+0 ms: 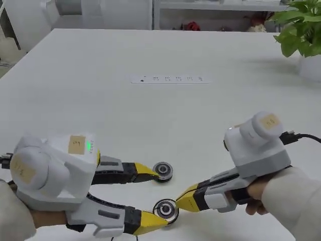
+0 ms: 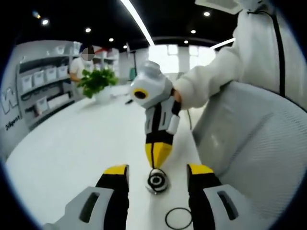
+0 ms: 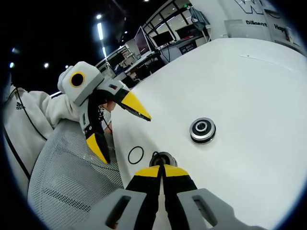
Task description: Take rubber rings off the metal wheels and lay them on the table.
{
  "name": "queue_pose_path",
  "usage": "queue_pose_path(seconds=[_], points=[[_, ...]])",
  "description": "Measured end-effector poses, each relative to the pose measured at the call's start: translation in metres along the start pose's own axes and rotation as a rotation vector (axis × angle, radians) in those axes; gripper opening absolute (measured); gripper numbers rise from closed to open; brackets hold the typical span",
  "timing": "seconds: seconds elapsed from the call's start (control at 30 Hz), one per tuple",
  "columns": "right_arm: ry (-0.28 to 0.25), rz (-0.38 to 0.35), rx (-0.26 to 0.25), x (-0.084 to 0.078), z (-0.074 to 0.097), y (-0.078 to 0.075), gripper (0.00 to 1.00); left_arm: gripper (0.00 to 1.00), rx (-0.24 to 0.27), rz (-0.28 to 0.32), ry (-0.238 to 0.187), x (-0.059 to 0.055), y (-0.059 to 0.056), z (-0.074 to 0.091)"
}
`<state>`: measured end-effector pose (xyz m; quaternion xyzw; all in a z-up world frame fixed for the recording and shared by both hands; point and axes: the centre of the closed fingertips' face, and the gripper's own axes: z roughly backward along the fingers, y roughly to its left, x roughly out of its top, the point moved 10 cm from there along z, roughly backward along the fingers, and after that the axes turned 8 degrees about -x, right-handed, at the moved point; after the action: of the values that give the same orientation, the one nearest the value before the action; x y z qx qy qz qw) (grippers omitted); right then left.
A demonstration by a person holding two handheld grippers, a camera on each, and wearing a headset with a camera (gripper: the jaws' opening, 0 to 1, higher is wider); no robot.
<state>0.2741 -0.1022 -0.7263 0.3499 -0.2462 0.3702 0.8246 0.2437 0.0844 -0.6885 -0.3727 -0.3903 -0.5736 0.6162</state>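
The left gripper (image 1: 156, 197) was held with jaws wide apart, and the right gripper (image 1: 181, 201) was pointed between them, jaws together.

Open-plan office or laboratory: long white desk (image 1: 150, 55), wall shelves of storage bins (image 2: 43, 91), computer monitors (image 3: 144, 40), mesh office chair (image 2: 259, 139), potted plant (image 1: 298, 30), ceiling strip lights (image 2: 136, 19).

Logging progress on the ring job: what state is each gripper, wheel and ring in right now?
left gripper: open, jaws wide apart.
right gripper: shut, tips at the near wheel's edge.
near wheel: lying flat on the table, rim looks like bare metal.
far wheel: lying flat, dark ring on its rim.
loose ring: off a wheel, lying flat beside the near wheel.
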Motion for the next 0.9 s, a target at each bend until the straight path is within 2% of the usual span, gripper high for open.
queue_pose_path(seconds=[0.13, 0.37, 0.63, 0.83, 0.9], points=[[-0.01, -0.004, 0.005, 0.001, 0.001, 0.001, 0.0, 0.54, 0.009, 0.007, 0.01, 0.003, -0.002, 0.014], [-0.028, -0.01, 0.008, 0.004, 0.003, 0.003, 0.0, 0.62, 0.077, 0.019, 0.009, 0.004, -0.008, 0.04], [-0.049, -0.014, 0.02, 0.009, 0.005, 0.007, 0.0, 0.69, 0.137, 0.018, 0.057, -0.003, -0.02, 0.063], [-0.068, -0.015, 0.029, 0.013, 0.005, 0.01, 0.0, 0.73, 0.171, 0.04, 0.062, -0.009, -0.03, 0.076], [-0.067, -0.013, 0.031, 0.013, 0.005, 0.011, 0.0, 0.74, 0.204, 0.049, 0.054, -0.009, -0.032, 0.081]])
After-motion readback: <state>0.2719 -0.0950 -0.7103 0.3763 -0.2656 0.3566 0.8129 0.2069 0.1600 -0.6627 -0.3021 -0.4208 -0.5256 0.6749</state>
